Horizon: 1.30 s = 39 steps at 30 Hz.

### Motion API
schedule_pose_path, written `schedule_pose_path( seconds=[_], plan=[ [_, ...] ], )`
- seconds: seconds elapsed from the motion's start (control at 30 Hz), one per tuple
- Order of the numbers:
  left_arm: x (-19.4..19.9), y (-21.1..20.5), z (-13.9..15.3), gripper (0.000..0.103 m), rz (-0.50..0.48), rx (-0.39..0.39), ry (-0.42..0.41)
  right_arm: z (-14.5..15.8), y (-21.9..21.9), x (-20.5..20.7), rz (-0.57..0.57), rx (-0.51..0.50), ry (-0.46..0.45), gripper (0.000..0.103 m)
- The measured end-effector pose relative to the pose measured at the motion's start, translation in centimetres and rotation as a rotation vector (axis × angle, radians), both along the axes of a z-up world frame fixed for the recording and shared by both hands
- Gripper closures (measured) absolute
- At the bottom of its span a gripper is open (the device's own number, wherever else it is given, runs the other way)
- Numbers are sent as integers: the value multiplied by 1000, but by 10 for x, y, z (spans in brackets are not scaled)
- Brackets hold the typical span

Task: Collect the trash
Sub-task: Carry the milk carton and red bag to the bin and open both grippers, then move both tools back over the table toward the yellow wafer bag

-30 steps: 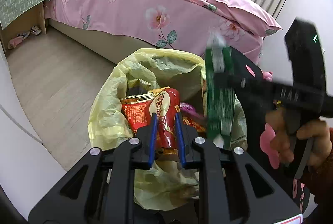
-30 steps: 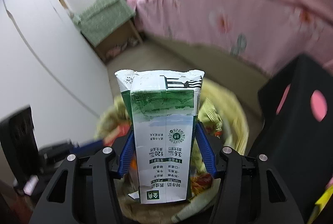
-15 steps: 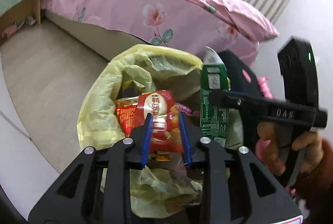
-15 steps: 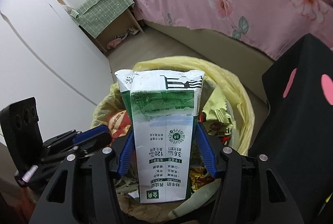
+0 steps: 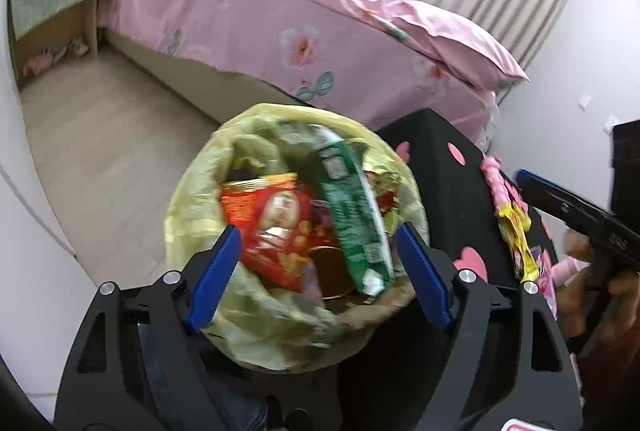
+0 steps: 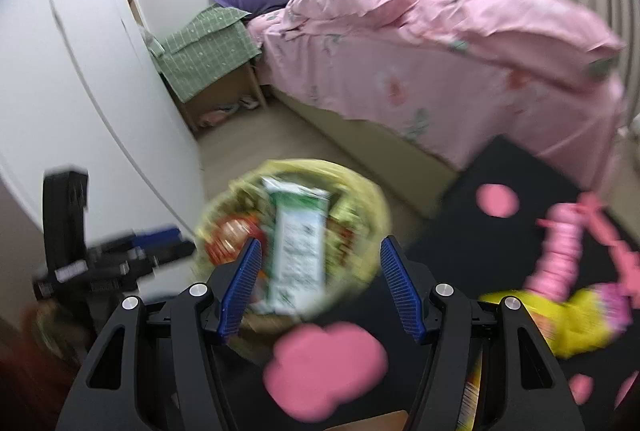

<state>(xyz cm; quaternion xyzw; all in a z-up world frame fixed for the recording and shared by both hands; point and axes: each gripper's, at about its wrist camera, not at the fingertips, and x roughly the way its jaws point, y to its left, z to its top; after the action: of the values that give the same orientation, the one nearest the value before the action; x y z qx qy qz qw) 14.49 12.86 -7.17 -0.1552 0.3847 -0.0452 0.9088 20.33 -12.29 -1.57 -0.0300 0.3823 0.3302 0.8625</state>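
1. The step in hand looked like the release into the bin: both grippers hung above the yellow-lined trash bin with nothing between their jaws.
2. The left gripper had its jaws spread wide, holding nothing; the red snack wrapper lay inside the bin on its left side.
3. The right gripper likewise had its jaws spread wide and empty; the green-and-white milk carton lay slanted in the bin, just right of the red wrapper, its top toward the far rim.
4. The right wrist view was blurred, so whether the carton had fully settled could not be told for sure.
5. Pose: the left gripper pointed down and forward over the bin's near rim. The right gripper sat a little to the right, over the near edge of the black desk with pink spots, its fingers angled toward the bin.
6. More trash remained on that desk: a yellow wrapper and some pink packaging lay to the right, well apart from the bin.
7. The next move probably called for swinging the right gripper toward the yellow wrapper, keeping the jaws apart until they straddled it, then pinching a flat edge, since thin foil tends to slip.
8. A pink-covered bed stood beyond the bin on the far side of the floor.
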Motion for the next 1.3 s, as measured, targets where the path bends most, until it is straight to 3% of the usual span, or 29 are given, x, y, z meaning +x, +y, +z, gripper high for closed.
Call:
schedule_pose_path(
  seconds=[0.07, 0.2, 0.37, 0.57, 0.73, 0.87, 1.0, 1.2, 1.3],
  plan=[
    [-4, -24, 5, 27, -19, 69, -20, 8, -30, -24, -34, -51, -81, 44],
    [-8, -64, 12, 27, -85, 81, -60, 10, -89, -60, -139, -127, -167, 44],
    [-9, -117, 14, 25, -165, 93, -67, -1, -165, -89, -276, -121, -149, 44],
    [-4, -176, 11, 17, -341, 66, -66, -30, -220, -112, -375, -147, -103, 44],
    [8, -213, 0, 17, -394, 46, 3, -51, -227, -114, -360, -159, -66, 44],
    [10, -232, -3, 17, -400, 91, 11, -61, -231, -108, -356, -138, -39, 44],
    [12, -240, -5, 20, -431, 82, 25, -68, -238, -107, -383, -133, -42, 44],
    [40, -261, -11, 30, -460, 51, 72, -72, -249, -113, -426, -93, -38, 44],
    [62, -271, -20, 42, -427, 55, 106, -72, -253, -121, -438, -71, -31, 44]
  ],
)
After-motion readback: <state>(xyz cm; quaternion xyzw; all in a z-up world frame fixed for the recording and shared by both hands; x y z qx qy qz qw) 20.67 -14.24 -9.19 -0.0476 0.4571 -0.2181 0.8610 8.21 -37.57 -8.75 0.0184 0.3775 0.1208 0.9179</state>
